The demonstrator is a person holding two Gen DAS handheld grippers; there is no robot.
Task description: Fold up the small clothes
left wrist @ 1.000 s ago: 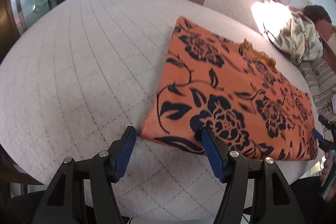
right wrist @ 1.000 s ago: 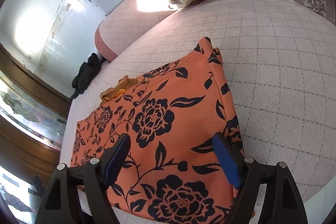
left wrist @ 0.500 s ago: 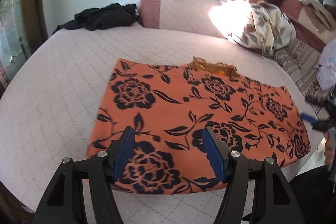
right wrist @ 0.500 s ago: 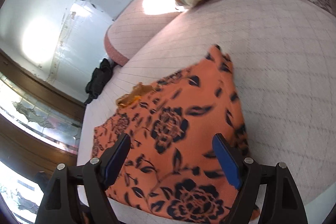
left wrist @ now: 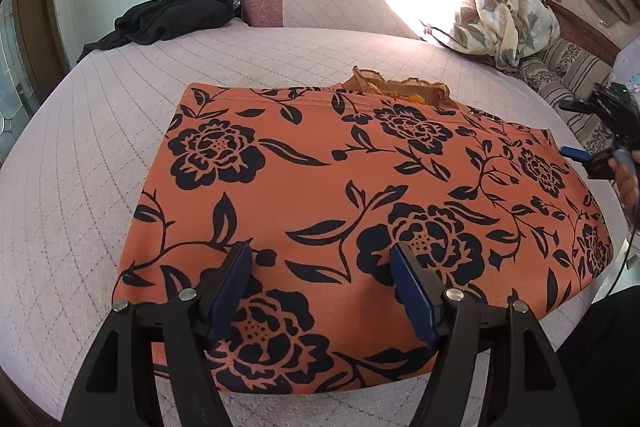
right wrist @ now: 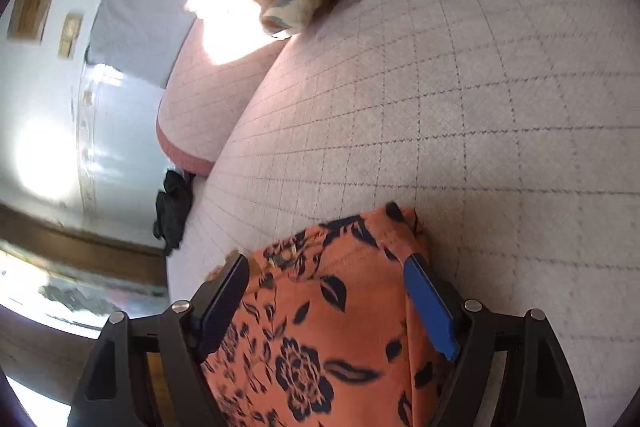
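Left wrist view: orange floral cloth [left wrist: 360,187] lies flat on quilted bed [left wrist: 100,147], near its front edge; left gripper [left wrist: 320,267] hovers over cloth's near part, jaws opening, nothing pinched btwn them. Right wrist view: right gripper [right wrist: 326,283] jaws wide apart over cloth's far right corner [right wrist: 340,307], not clamped. Black garment [left wrist: 172,15] and floral blanket [left wrist: 492,11] lie at bed's far side, well apart from cloth.

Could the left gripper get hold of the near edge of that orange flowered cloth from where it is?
Probably yes. The left gripper hangs over the near part of the orange cloth, its jaws opening and nothing between them. The cloth lies flat on the bed with nothing on top of that edge.
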